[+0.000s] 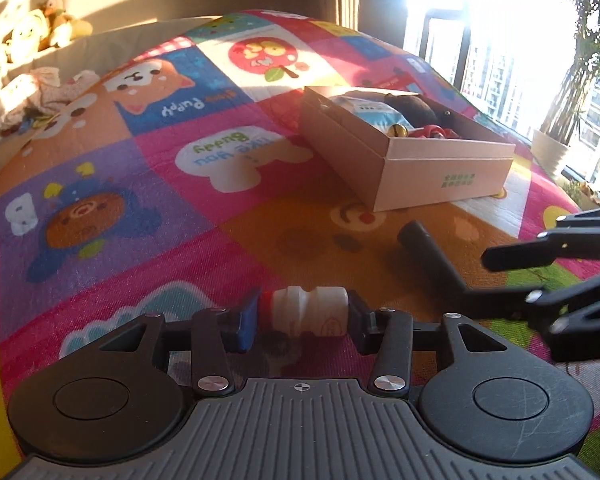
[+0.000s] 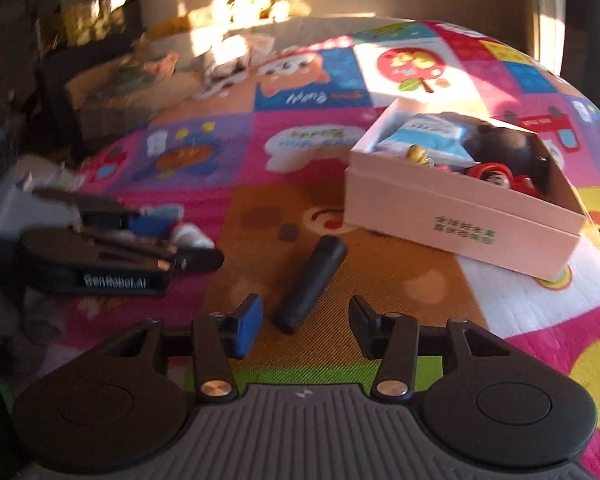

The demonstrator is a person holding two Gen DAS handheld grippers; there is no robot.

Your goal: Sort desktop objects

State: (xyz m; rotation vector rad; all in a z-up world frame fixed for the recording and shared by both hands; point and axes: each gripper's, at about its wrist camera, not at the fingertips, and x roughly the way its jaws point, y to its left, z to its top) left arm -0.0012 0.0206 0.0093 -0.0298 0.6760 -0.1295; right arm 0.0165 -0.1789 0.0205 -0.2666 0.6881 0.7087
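Observation:
My left gripper (image 1: pixel 303 314) is shut on a small white bottle with a red cap (image 1: pixel 306 310), held sideways just above the colourful play mat (image 1: pixel 148 184). It also shows in the right wrist view (image 2: pixel 192 236) at the left. My right gripper (image 2: pixel 304 322) is open, its jaws around the near end of a black cylinder (image 2: pixel 310 282) lying on the mat. The cylinder also shows in the left wrist view (image 1: pixel 428 254). An open pink cardboard box (image 1: pixel 436 176) holds a blue pouch, a black plush and red toys; it sits at the right in the right wrist view (image 2: pixel 460 216).
Plush toys (image 1: pixel 40 28) and crumpled cloth (image 1: pixel 32 96) lie at the mat's far left edge. A window and a potted plant (image 1: pixel 572 80) are at the right. Boxes and clutter (image 2: pixel 112 80) stand beyond the mat at the left.

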